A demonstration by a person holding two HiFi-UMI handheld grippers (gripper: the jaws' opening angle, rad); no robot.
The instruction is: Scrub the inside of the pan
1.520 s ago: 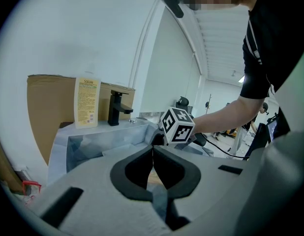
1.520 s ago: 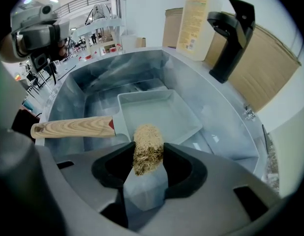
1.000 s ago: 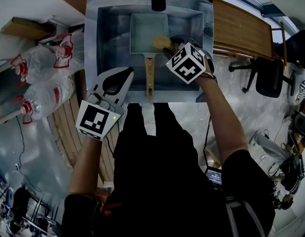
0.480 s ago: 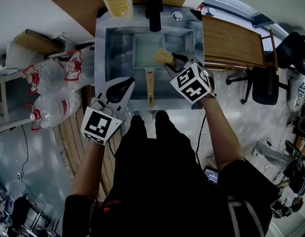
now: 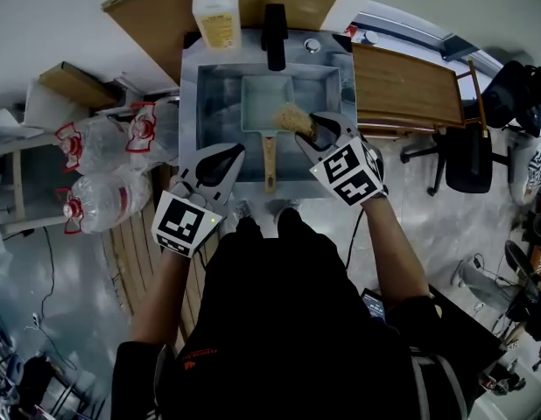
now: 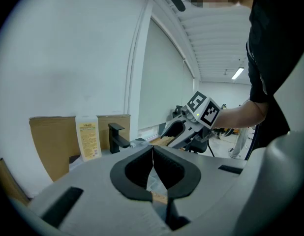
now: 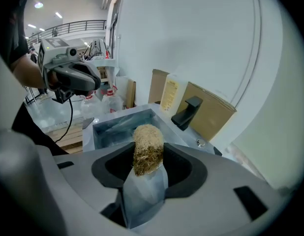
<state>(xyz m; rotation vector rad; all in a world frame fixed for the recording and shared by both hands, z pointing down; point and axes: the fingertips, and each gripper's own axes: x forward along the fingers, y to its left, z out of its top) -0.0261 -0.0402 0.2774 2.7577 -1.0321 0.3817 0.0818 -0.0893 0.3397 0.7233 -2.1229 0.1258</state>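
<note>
A pale rectangular pan [image 5: 260,101] with a wooden handle [image 5: 270,160] lies in the steel sink [image 5: 190,129]. My right gripper [image 5: 315,128] is shut on a straw-coloured scrubber [image 5: 294,118], which rests at the pan's near right corner. In the right gripper view the scrubber [image 7: 147,149] stands up between the jaws, with the pan [image 7: 142,193] showing below. My left gripper [image 5: 228,154] hovers over the sink's front left, left of the handle and apart from it. Its jaws [image 6: 153,151] meet with nothing held.
A soap bottle [image 5: 216,16] and a black faucet [image 5: 275,33] stand behind the sink. A wooden board [image 5: 402,94] lies to the right and an office chair [image 5: 467,151] beyond it. Large plastic bottles [image 5: 104,138] sit on the floor at the left.
The head view has tilted, so the sink sits lower in frame. The right gripper keeps the scrubber at the pan's near right corner. The left gripper stays beside the handle.
</note>
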